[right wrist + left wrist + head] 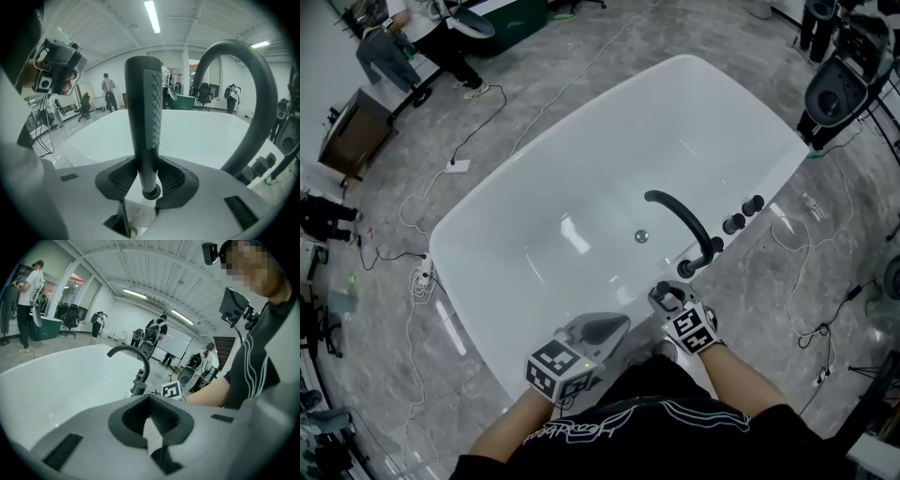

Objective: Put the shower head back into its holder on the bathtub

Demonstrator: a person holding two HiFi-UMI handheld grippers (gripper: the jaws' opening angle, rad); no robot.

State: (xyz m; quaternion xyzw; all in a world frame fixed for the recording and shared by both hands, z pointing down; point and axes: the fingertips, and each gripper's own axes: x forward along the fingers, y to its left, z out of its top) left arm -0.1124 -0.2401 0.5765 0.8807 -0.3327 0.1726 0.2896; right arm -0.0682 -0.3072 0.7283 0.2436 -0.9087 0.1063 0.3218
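Head view: the right gripper (667, 298) is seen just short of the black spout (680, 220) on the bathtub (441, 248), the left gripper (605, 328) farther off. Left gripper view: its jaws are pressed together, empty. Right gripper view: the shower head (144, 122) is clamped upright beside the spout. It is judged rigid, light and slick, best gripped on its ribbing.

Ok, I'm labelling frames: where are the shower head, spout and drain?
shower head (147, 122): right gripper view, ribbed handle.
spout (685, 217): head view, black arch.
drain (641, 236): head view, round centre.
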